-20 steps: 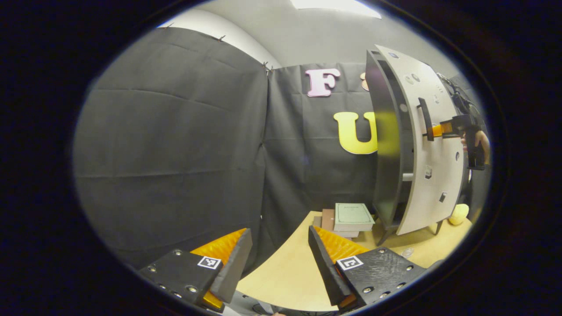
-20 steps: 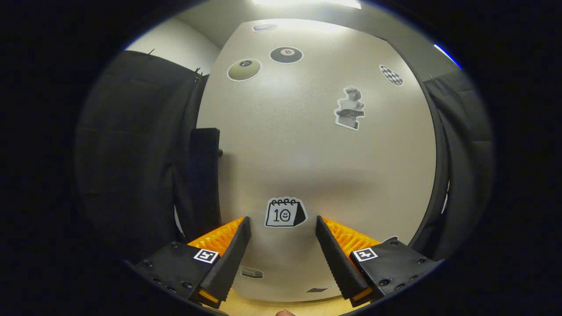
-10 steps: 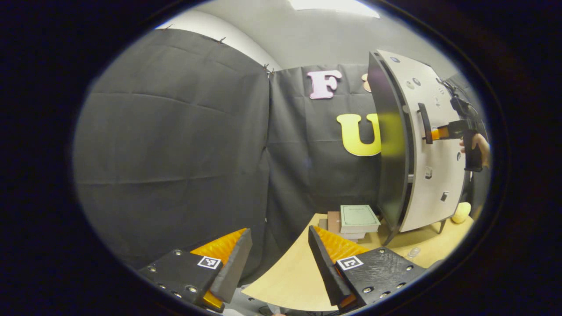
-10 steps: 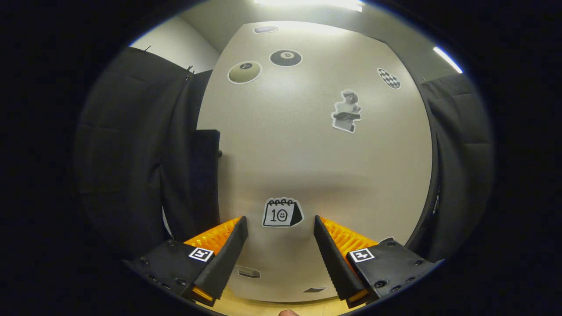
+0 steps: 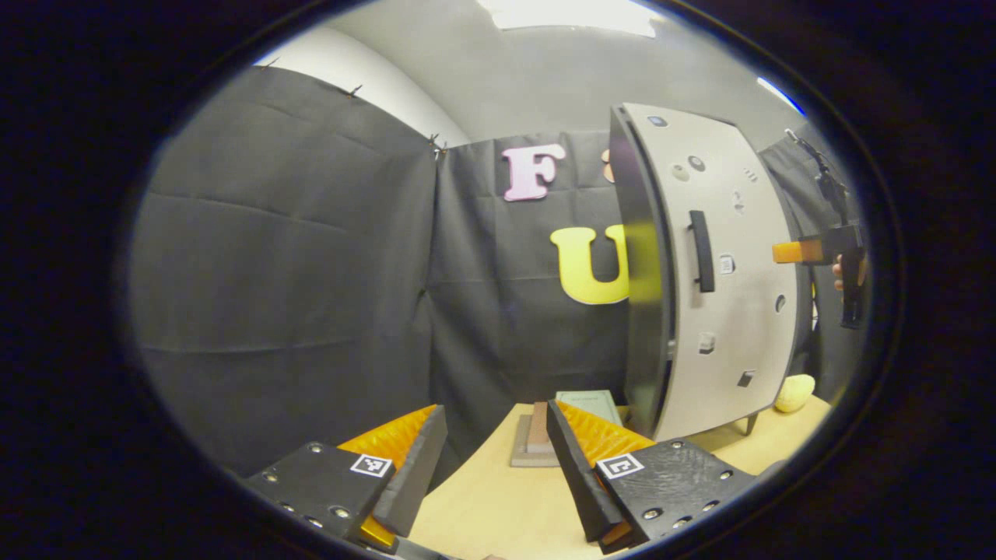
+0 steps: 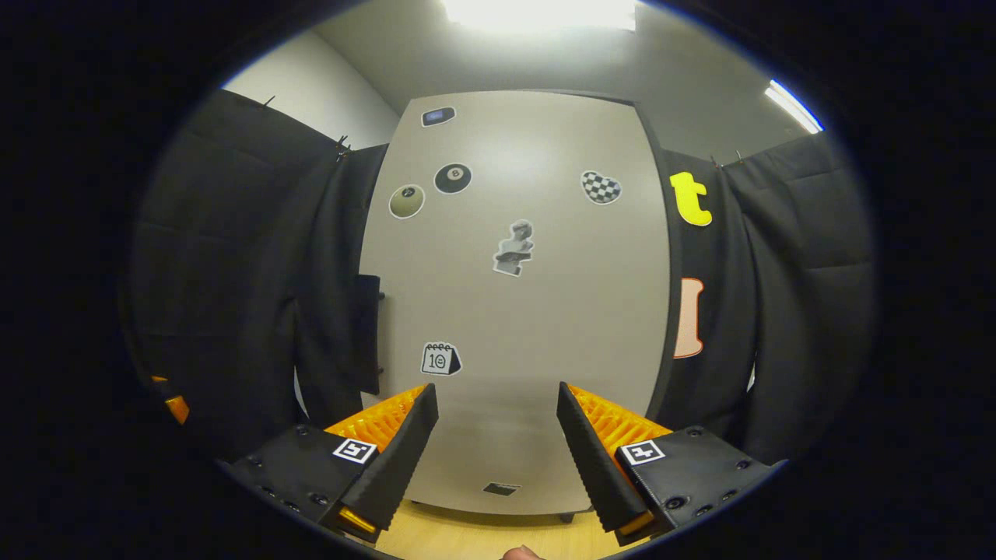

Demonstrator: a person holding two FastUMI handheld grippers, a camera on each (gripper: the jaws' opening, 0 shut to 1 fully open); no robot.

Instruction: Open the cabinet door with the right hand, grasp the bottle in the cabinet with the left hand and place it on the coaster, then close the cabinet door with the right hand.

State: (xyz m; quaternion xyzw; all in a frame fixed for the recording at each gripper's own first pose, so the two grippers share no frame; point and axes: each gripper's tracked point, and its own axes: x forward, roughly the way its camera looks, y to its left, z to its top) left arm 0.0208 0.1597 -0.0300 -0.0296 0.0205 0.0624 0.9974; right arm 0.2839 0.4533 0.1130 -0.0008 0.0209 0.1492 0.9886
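Now right tool off door

One cabinet, one door handle, one book stack, one yellow object, two hand-held grippers.

In the left gripper view the cabinet stands right of centre on the table, books lower centre beside its base.

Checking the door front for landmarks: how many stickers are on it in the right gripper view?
7 on the cabinet door: one top left, two balls below it, a checkered heart upper right, a bust mid-door, a calendar lower left, a dark one near the bottom.
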